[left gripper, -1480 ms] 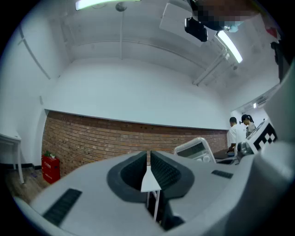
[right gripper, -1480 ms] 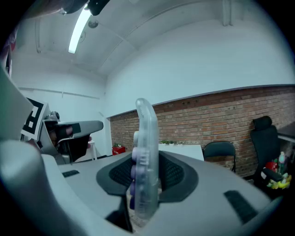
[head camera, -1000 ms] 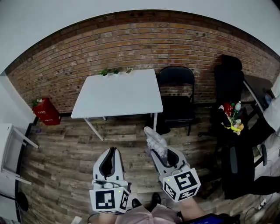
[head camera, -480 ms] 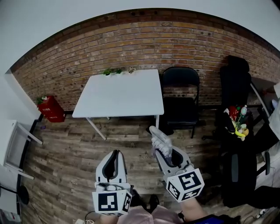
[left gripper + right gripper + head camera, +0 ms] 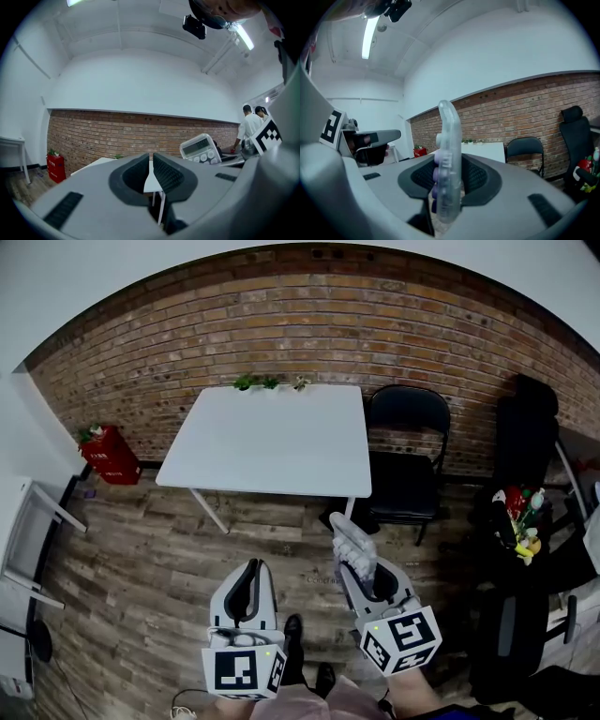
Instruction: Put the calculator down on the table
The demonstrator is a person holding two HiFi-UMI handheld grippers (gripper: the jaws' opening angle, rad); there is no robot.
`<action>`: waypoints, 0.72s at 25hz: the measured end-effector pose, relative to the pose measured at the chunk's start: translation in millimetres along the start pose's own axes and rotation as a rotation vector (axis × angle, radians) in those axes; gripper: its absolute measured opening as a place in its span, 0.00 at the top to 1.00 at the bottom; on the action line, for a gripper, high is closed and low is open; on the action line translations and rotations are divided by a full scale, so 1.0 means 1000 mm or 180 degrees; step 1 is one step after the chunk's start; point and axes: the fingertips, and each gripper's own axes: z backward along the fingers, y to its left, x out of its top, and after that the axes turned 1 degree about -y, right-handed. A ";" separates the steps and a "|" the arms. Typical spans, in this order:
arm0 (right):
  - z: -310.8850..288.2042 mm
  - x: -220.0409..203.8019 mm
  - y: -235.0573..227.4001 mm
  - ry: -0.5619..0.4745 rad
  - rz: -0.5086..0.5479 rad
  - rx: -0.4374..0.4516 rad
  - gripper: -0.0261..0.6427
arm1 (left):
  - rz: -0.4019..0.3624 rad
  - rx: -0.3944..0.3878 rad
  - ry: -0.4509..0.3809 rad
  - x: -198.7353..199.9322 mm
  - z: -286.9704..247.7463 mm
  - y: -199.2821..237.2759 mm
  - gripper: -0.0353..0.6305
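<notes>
The calculator is off the table — it stands on edge in the right gripper, whose jaws are clamped on its lower end, short of the table's near edge and toward its right corner. The left gripper, also short of the table, is empty — its jaws are drawn together. A chair stands just right of the table.

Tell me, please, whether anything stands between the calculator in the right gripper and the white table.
Nothing visible does. The calculator, clamped in the right gripper, faces the white table across bare wooden floor. The black chair stands off to the table's right, and the small plants sit only at its far edge.
</notes>
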 end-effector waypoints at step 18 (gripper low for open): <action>-0.204 0.059 -0.026 -0.0063 0.0068 -0.0169 0.76 | -0.0010 -0.0129 -0.0124 0.019 -0.179 0.133 0.90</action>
